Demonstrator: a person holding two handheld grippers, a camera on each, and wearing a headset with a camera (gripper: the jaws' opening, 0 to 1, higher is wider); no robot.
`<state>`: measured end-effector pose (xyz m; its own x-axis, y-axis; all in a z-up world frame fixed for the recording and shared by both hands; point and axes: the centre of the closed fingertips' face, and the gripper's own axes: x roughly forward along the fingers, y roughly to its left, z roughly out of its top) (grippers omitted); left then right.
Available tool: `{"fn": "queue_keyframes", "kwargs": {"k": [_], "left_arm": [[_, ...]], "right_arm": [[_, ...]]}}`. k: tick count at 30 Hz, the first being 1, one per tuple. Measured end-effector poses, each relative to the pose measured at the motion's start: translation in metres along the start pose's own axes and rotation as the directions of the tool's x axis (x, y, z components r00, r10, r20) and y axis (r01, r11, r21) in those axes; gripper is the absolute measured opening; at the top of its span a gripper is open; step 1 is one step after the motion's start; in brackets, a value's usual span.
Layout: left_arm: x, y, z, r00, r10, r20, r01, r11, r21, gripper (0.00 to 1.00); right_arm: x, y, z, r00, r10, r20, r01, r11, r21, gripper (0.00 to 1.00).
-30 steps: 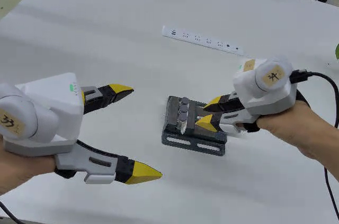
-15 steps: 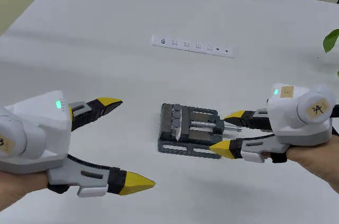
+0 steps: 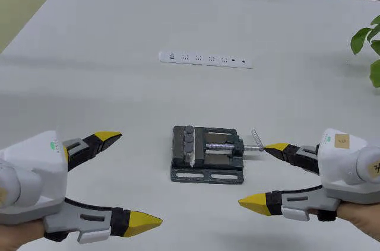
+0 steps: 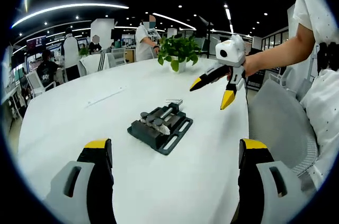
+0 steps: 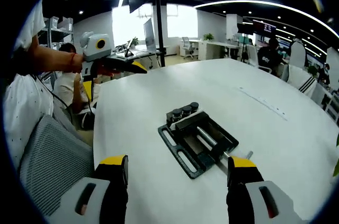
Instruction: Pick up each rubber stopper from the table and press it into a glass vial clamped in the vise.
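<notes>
A dark vise [image 3: 208, 165] sits mid-table, also seen in the left gripper view [image 4: 168, 134] and the right gripper view [image 5: 185, 152]. Between its jaws stands a row of three small vials [image 3: 189, 138], each capped with a grey stopper [image 5: 183, 110]. My left gripper [image 3: 132, 178] hovers open at the lower left, well away from the vise, with nothing between its fingers. My right gripper [image 3: 261, 175] is open and empty just right of the vise handle [image 3: 256, 140]. Each gripper appears in the other's view: right gripper [image 4: 214, 85], left gripper [image 5: 119, 66].
A white power strip [image 3: 205, 60] lies farther back on the white table [image 3: 107, 55]. A green plant [image 3: 368, 43] stands at the right edge. A grey mesh chair [image 4: 280, 123] sits by the table's near side. People stand in the office beyond.
My right gripper has drawn back from the vise, to the right and toward me. The left gripper has dropped lower and left. The head camera has tilted, so the vise sits lower in view.
</notes>
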<state>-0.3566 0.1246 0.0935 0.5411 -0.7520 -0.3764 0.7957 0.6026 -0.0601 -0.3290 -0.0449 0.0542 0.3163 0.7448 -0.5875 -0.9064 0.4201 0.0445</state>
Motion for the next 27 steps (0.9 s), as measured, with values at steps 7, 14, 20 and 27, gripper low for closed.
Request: {"fn": "queue_keyframes", "kwargs": {"k": [7, 14, 20, 27], "left_arm": [[0.003, 0.0, -0.009, 0.9996, 0.006, -0.027, -0.006, 1.0, -0.006, 0.99], [0.006, -0.001, -0.013, 0.9992, 0.006, -0.038, -0.007, 1.0, -0.021, 0.99], [0.007, -0.002, -0.011, 0.9991, 0.0, -0.042, -0.001, 1.0, -0.021, 0.99], [0.008, -0.003, -0.011, 0.9988, -0.009, -0.047, 0.008, 1.0, -0.019, 0.99]], "right_arm": [[-0.003, -0.002, -0.002, 0.9992, -0.006, 0.039, 0.005, 1.0, 0.03, 0.79], [-0.005, 0.002, -0.005, 0.9992, -0.004, 0.04, 0.003, 1.0, 0.029, 0.8], [-0.007, -0.001, -0.008, 0.999, -0.013, 0.044, 0.012, 0.999, 0.034, 0.8], [-0.008, 0.0, -0.008, 0.9984, -0.019, 0.053, 0.017, 0.999, 0.041, 0.8]]}}
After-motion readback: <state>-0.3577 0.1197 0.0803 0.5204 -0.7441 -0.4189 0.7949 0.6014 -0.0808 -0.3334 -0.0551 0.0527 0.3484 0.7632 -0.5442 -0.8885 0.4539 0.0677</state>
